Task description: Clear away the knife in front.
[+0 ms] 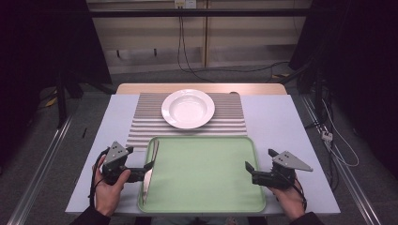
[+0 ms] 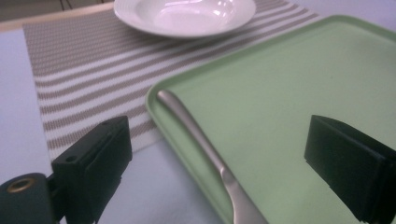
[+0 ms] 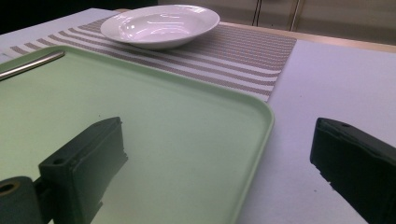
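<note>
- Nearest, two hands enter from the bottom edge of the high view, each holding one gripper low over the desk (image 1: 281, 117).
- The left gripper (image 1: 149, 166) sits at the left edge of the green tray (image 1: 206, 187). Its jaws are spread wide and grasp nothing. In the left gripper view, one jaw stands over the bare desk outside the tray rim and the other over the tray floor.
- A metal utensil (image 1: 149, 171) lies inside the tray along its left rim, lengthwise near to far. In the left gripper view the utensil handle (image 2: 196, 135) runs between the two jaws. Contact between jaws and handle cannot be determined. The utensil type cannot be determined.
- The right gripper (image 1: 248, 168) sits at the right edge of the tray. Its jaws are likewise released and hold nothing. In the right gripper view, one jaw stands over the tray floor and the other over the desk beside the rim.
- The tray occupies the near centre of the desk. Apart from the utensil, its floor is bare.
- Beyond the tray lies a striped placemat (image 1: 230, 123). The tray's far rim overlaps or meets the placemat's near edge.
- A white deep plate (image 1: 187, 108) rests on the placemat, toward its far side. It is empty.
- Past the desk, cables (image 1: 185, 51) hang down a pale wall to the floor.
</note>
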The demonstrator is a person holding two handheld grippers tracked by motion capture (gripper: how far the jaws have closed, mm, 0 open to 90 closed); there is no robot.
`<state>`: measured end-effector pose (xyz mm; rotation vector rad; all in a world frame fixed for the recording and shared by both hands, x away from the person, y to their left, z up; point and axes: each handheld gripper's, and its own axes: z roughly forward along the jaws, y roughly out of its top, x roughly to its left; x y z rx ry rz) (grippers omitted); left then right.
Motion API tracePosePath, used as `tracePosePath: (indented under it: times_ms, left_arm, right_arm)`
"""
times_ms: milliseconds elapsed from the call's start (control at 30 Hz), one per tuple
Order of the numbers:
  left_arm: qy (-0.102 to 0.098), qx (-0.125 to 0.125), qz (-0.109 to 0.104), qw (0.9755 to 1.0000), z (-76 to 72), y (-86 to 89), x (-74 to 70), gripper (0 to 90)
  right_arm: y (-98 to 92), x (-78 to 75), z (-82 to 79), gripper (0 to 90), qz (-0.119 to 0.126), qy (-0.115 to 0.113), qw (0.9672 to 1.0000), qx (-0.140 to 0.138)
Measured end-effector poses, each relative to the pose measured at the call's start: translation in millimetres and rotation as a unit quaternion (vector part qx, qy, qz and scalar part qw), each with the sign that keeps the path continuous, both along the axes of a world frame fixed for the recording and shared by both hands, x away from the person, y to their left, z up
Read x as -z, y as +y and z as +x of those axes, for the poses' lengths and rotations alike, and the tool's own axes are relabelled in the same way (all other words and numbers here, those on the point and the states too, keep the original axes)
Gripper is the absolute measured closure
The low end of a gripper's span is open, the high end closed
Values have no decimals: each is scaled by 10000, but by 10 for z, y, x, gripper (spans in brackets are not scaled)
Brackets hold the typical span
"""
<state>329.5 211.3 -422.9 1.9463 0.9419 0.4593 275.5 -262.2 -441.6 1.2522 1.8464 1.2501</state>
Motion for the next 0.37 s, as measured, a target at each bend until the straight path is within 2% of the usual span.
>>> tracePosePath:
  times_ms: [233, 300, 367]
  left_arm:
    - [-135, -128, -35, 9998, -77, 33, -37, 72]
    - [-98, -188, -87, 9997, -68, 30, -21, 71]
    - [-85, -183, -45, 9998, -63, 28, -10, 72]
  right_arm:
    - [-7, 2, -5, 28, 24, 11, 10000, -21]
    - [-9, 6, 5, 28, 40, 21, 10000, -13]
    - [-6, 6, 9, 28, 39, 25, 10000, -12]
